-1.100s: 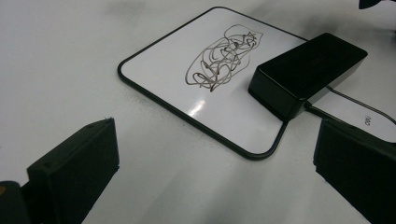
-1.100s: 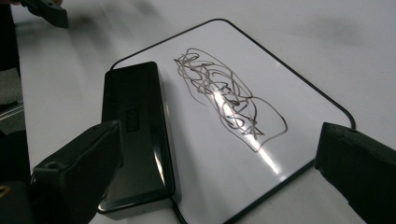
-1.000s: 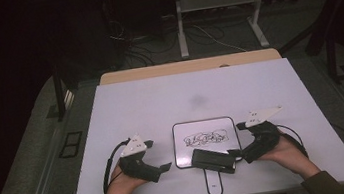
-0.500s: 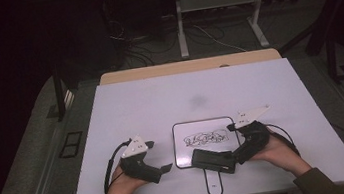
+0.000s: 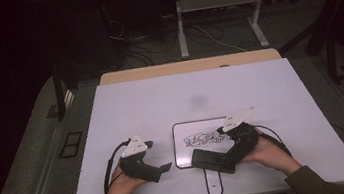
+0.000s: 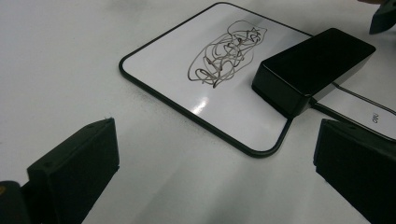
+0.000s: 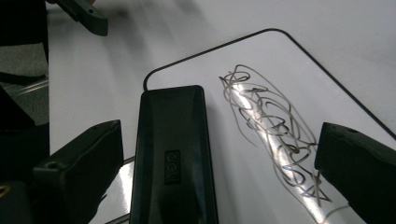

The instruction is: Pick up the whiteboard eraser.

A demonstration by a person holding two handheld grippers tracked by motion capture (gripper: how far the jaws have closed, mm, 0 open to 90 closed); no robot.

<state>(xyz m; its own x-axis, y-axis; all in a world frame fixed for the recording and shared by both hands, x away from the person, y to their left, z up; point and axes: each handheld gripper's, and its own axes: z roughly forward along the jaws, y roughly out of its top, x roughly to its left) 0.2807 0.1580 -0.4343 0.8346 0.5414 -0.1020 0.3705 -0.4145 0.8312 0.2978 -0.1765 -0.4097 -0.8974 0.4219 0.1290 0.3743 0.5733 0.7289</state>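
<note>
**Reaching for the eraser on the scribbled whiteboard**

Closing in from the lower right of the high view, the right gripper [image 5: 207,161] stands over the black eraser [image 5: 212,158], which lies on the lower edge of the small whiteboard [image 5: 185,151], just below the grey scribble [image 5: 207,137]. In the right gripper view the eraser [image 7: 173,158] runs up the lower centre of the frame, with one jaw at lower left and one at lower right; the jaws stand wide apart and grip nothing. Judged from this, the step in hand is grasping the eraser. To do it well, the gripper should shift until the block is centred between the jaws, since the scribble [image 7: 271,135], not the eraser, now fills much of the gap; it should then descend and close across the eraser's narrow width, square to its long sides, so that the flat face can be pressed evenly on the board.

The left gripper [image 5: 165,167] rests at the lower left of the high view on the white table [image 5: 125,103], its jaws likewise spread wide and empty; its own view shows the whiteboard [image 6: 154,60] and eraser [image 6: 313,65] at upper right. The board may slide when rubbed, and the left gripper is placed to steady its near edge. Nothing else lies near the eraser; the board's handle tab [image 5: 214,186] projects toward the bottom edge.
</note>
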